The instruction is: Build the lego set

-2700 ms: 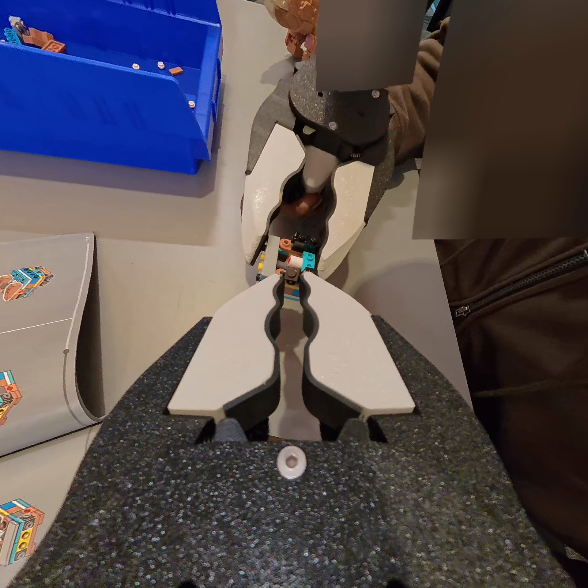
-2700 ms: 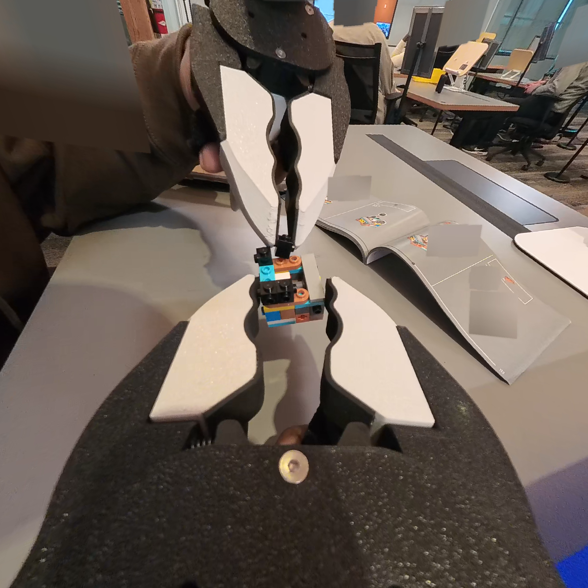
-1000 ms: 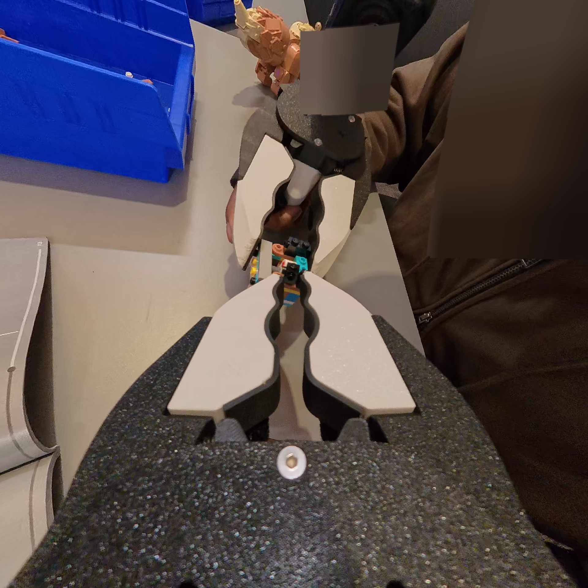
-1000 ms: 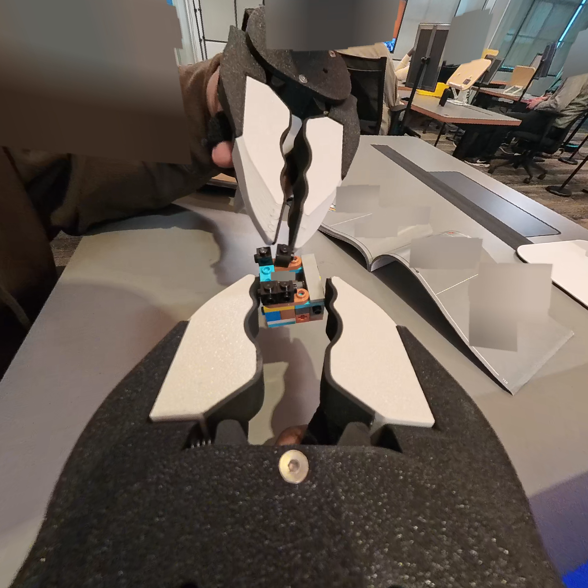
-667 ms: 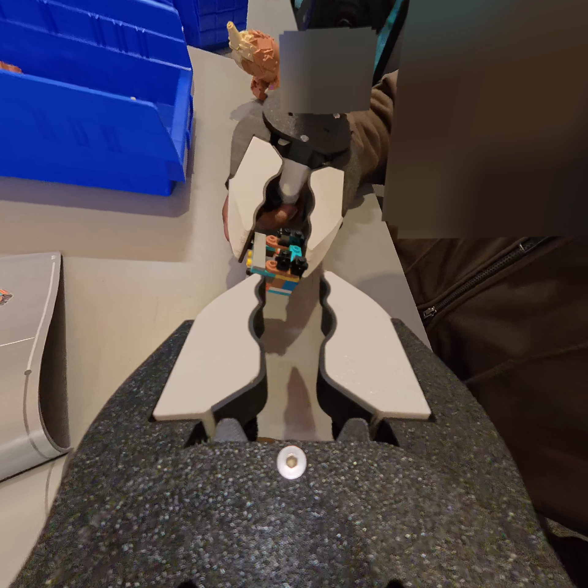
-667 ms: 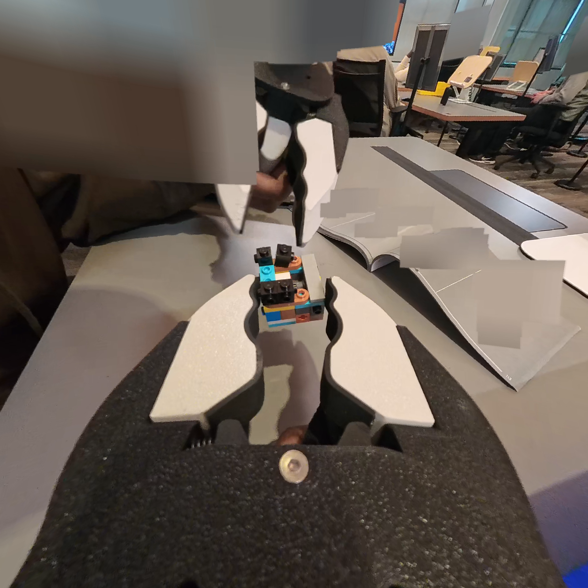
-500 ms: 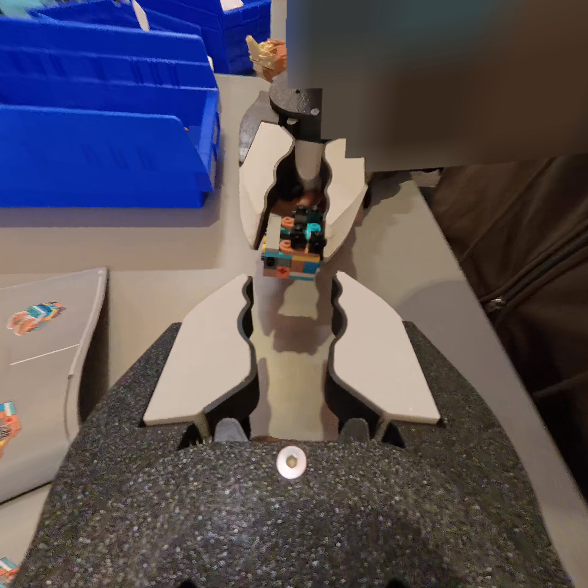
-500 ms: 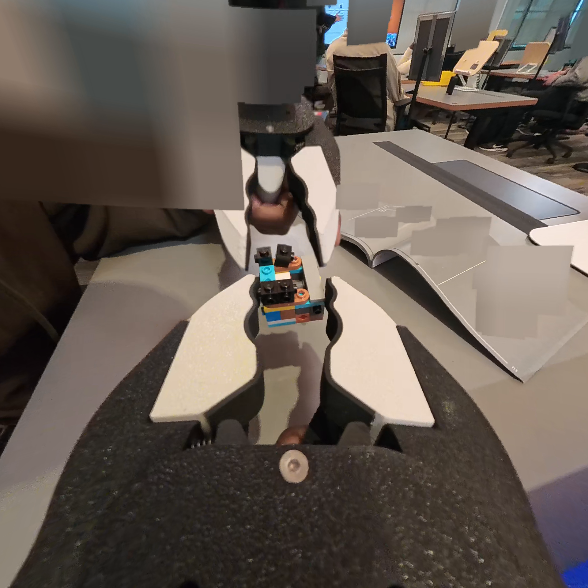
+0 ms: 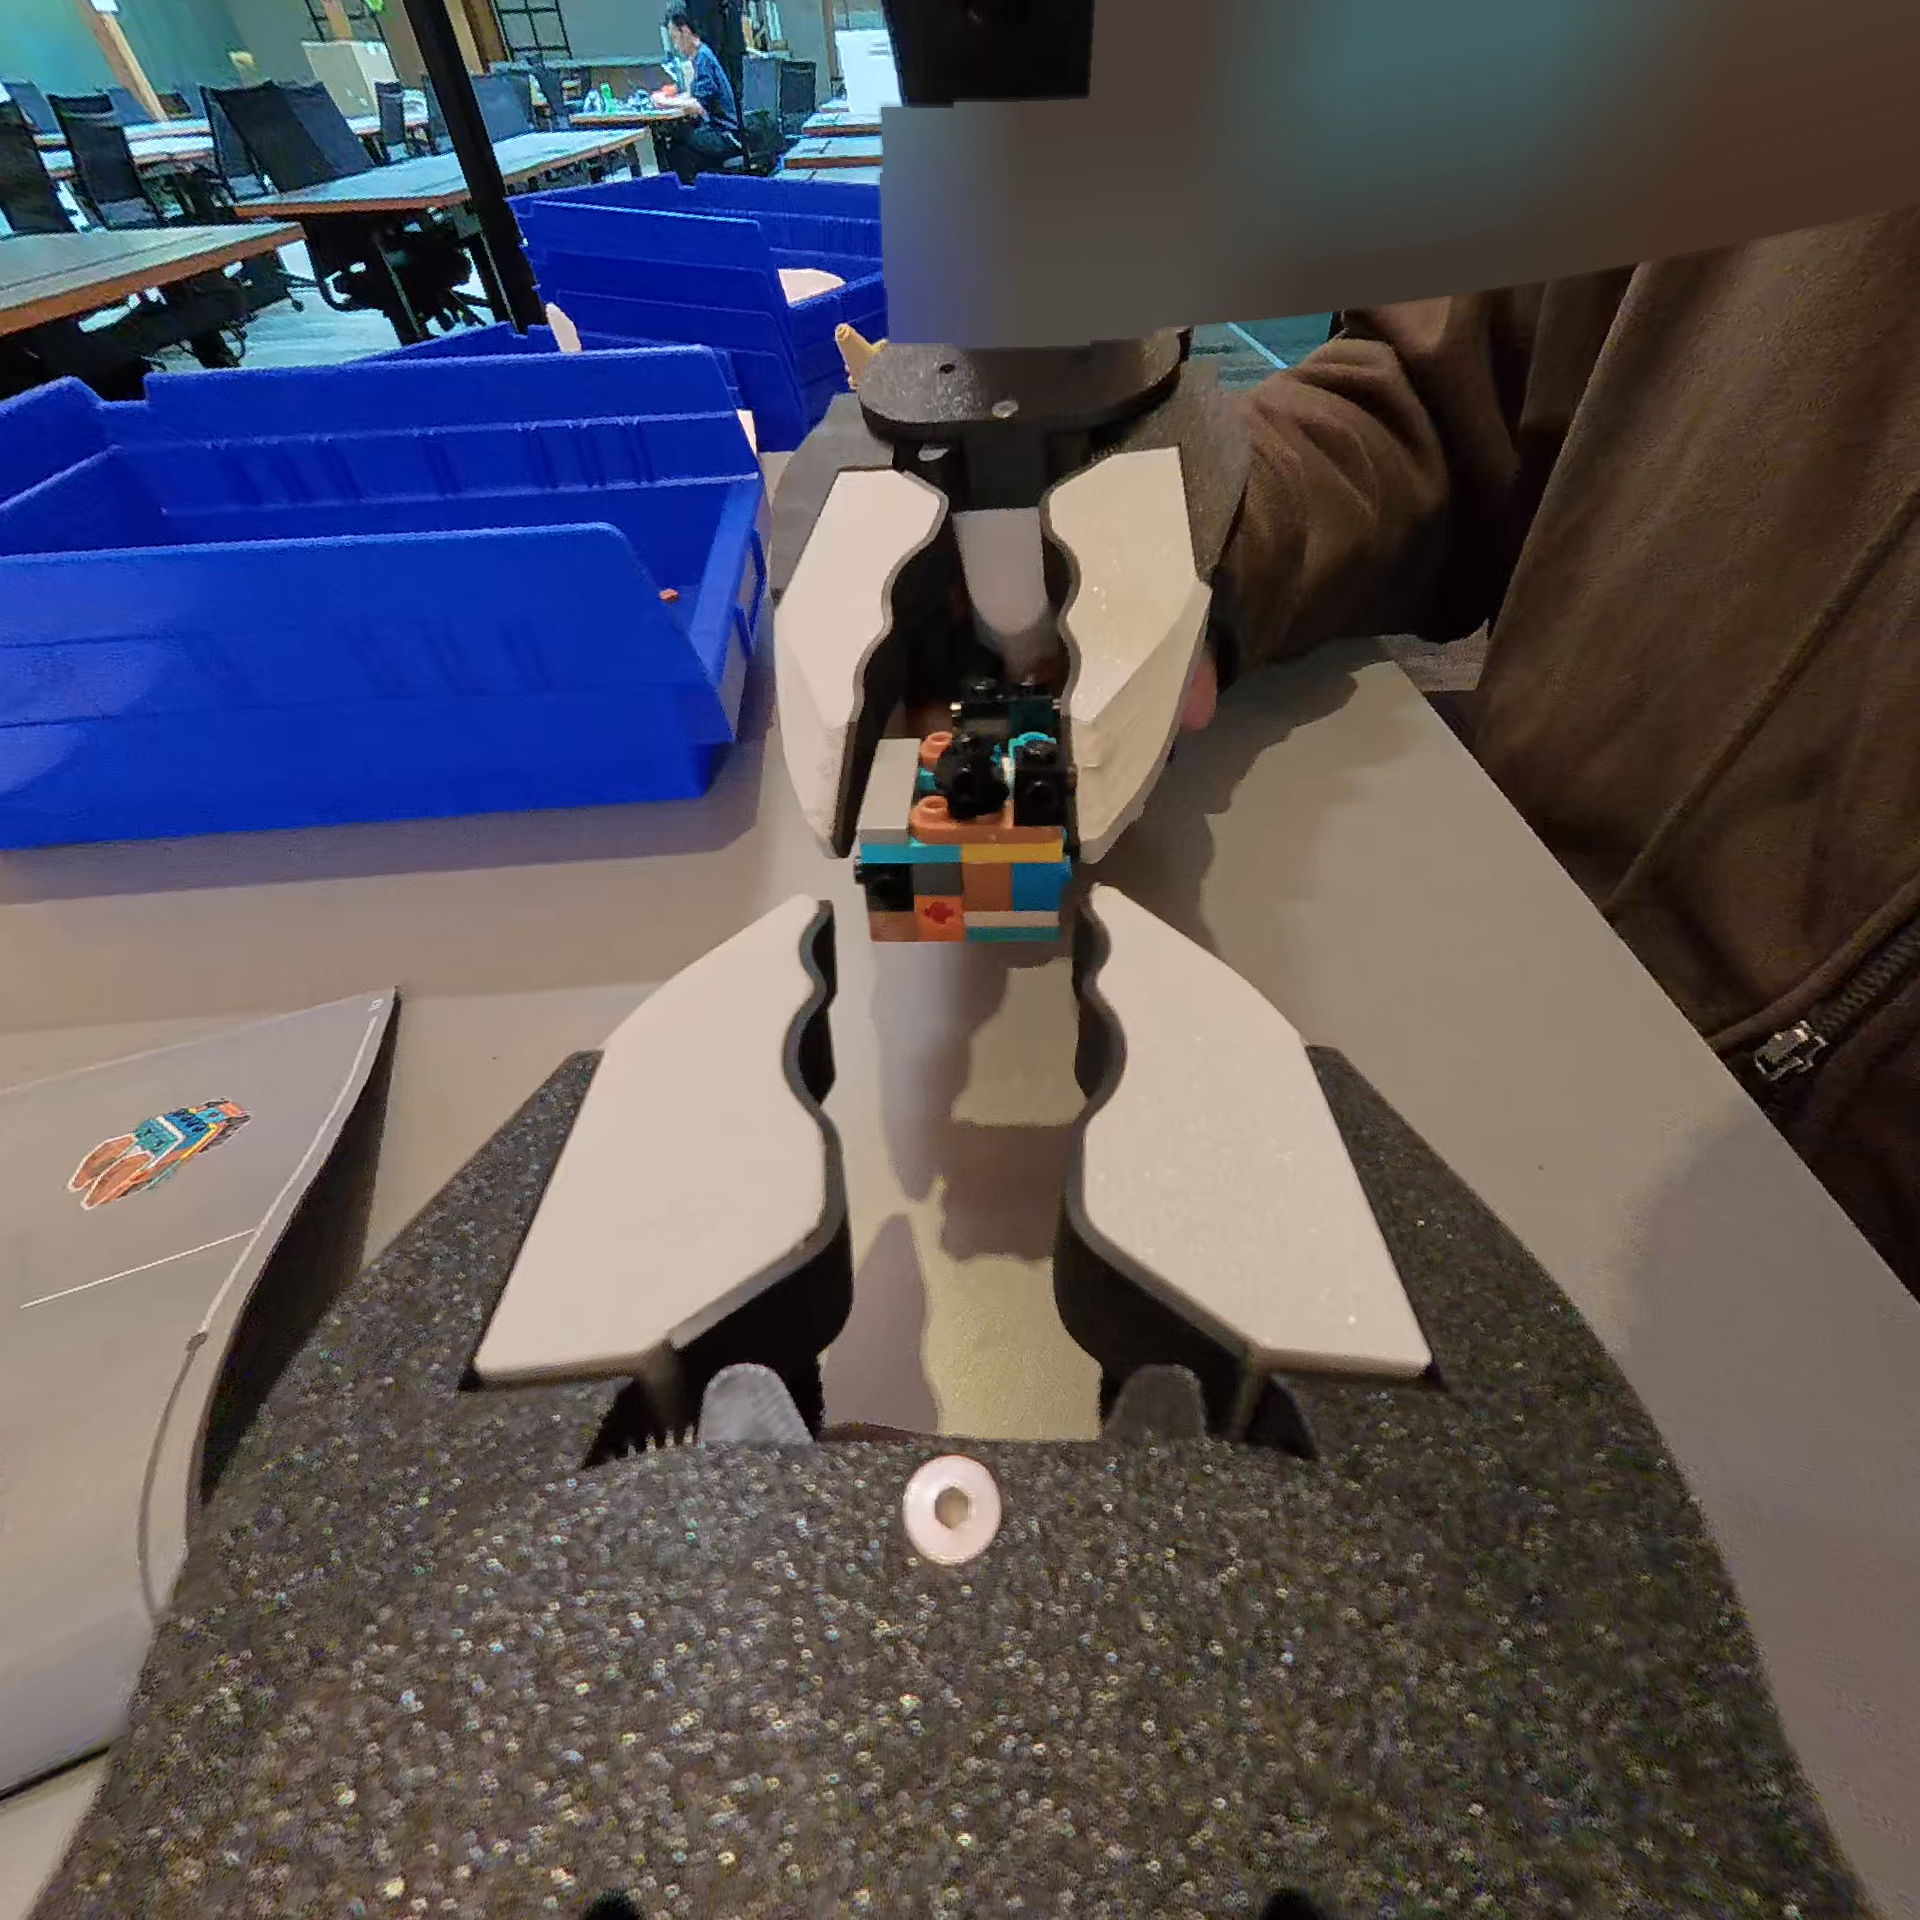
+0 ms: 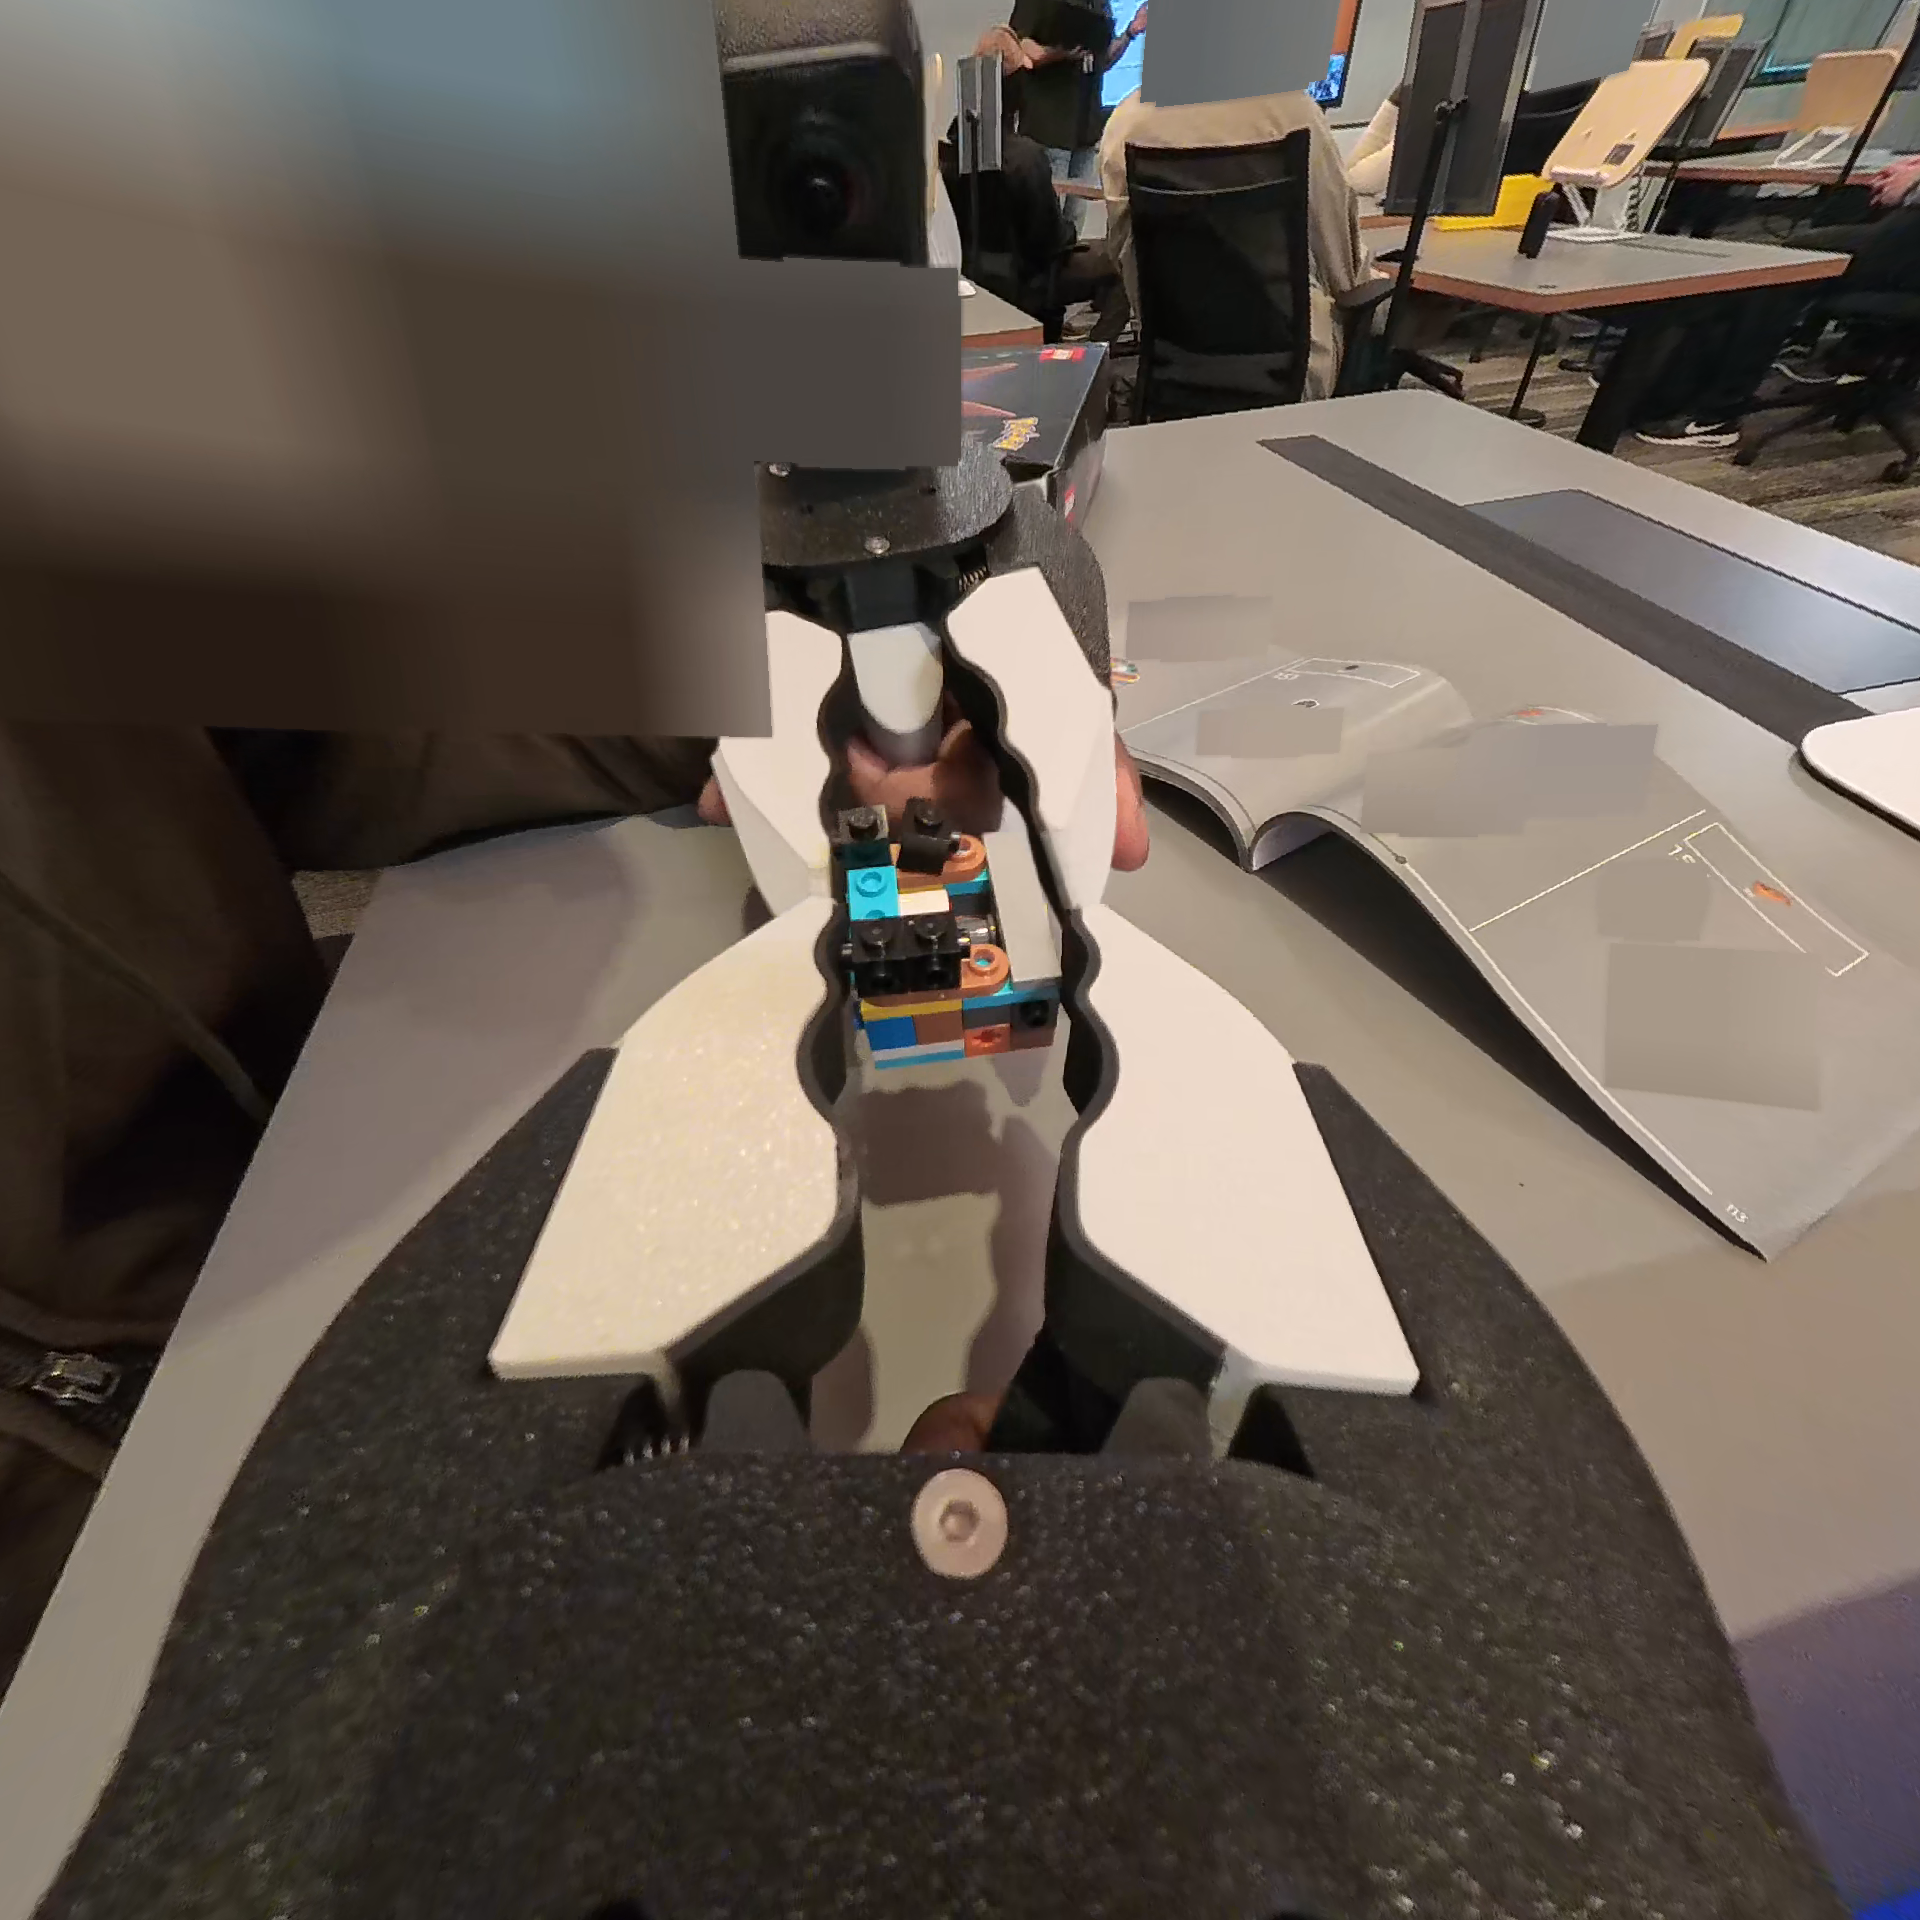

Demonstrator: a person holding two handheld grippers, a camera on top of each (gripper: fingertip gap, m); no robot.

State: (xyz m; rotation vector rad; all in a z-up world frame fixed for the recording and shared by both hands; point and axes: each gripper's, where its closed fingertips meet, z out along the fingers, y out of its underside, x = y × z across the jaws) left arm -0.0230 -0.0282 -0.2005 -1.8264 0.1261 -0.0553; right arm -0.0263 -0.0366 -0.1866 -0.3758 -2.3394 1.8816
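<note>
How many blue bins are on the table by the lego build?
3 at least. The nearest bin sits left of the lego build, a second right behind it, a third farther back. The right gripper and blur may hide more.

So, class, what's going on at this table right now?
A person is building a Lego set with two handheld grippers. The right gripper is clamped on a small multicoloured Lego block assembly, held above the grey table. The left gripper faces it with jaws open and empty. An instruction booklet lies open alongside.
</note>
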